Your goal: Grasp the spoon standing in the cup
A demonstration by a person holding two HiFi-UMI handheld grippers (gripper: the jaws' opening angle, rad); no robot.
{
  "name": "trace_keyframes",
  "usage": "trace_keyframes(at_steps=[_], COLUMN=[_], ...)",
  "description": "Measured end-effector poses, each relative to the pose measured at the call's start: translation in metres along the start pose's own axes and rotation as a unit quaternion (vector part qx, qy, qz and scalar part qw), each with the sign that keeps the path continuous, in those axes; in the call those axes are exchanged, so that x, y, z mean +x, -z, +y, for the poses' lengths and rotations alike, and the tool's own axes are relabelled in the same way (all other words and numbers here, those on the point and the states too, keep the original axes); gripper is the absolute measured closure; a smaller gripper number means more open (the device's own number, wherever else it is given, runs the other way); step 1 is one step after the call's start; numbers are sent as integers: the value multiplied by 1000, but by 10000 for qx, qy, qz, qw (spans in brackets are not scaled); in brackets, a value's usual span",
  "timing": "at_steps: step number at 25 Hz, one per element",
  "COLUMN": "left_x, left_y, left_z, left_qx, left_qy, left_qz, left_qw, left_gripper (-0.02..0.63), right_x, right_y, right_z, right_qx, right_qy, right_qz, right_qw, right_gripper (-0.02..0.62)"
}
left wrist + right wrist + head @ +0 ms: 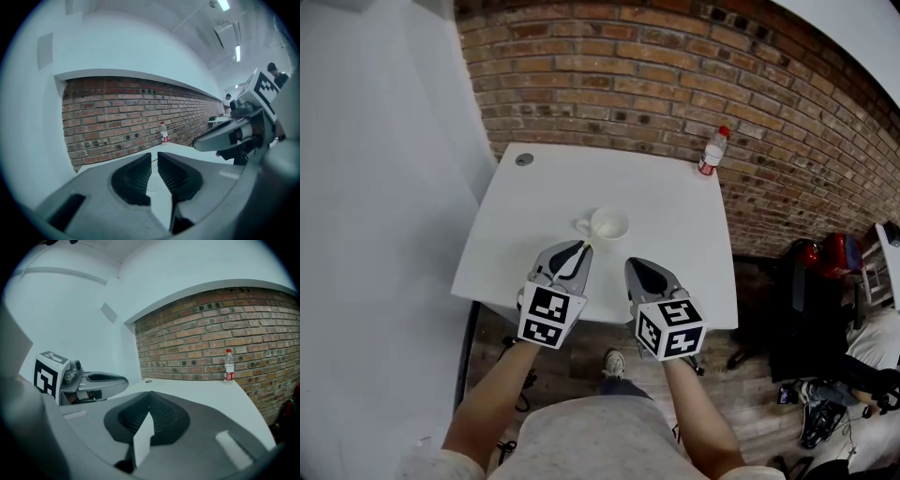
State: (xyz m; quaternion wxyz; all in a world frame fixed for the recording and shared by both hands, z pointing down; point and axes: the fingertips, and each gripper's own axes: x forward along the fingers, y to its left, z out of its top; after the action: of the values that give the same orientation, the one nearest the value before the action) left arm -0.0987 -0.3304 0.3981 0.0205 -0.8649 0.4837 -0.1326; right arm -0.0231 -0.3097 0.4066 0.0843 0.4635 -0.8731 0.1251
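A white cup [609, 225] stands near the front middle of the white table [675, 216], its handle to the left. A thin pale spoon [587, 244] leans out of it toward the front left. My left gripper [584, 247] is just left of the cup, with its jaws closed to a narrow slit on the spoon's handle [150, 161]. In the left gripper view the cup itself is hard to make out under the left gripper [154, 157]. My right gripper [634, 265] hovers in front of the cup, shut and holding nothing, its tips meeting in the right gripper view [150, 393].
A small plastic bottle [712, 150] with a red cap stands at the table's far right corner by the brick wall [675, 75]. A round cable hole [523, 159] sits at the far left corner. Bags and a red object [825, 255] lie on the floor to the right.
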Motion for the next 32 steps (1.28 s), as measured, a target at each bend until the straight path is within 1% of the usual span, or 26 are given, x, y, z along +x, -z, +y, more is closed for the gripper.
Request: trace_keyframes(at_steps=[8, 15, 23, 32], left_x=[-53, -90, -105, -107], left_y=[0, -3, -8, -9], left_z=[-7, -13, -22, -25], left_qx=[-39, 18, 25, 27], left_qy=[-190, -270, -241, -238], left_qz=[-153, -251, -316, -335], left_qw=[9997, 9993, 9992, 9991], left_gripper=[563, 563, 562, 563], right_x=[-30, -54, -69, -73], right_y=[6, 7, 11, 11], right_z=[41, 68, 76, 78], right_qx=[-70, -167, -226, -264], right_qy=[-74, -24, 60, 65], right_qz=[-105, -198, -203, -222], right_qw=[9999, 9997, 9995, 9994], right_gripper=[589, 589, 589, 589])
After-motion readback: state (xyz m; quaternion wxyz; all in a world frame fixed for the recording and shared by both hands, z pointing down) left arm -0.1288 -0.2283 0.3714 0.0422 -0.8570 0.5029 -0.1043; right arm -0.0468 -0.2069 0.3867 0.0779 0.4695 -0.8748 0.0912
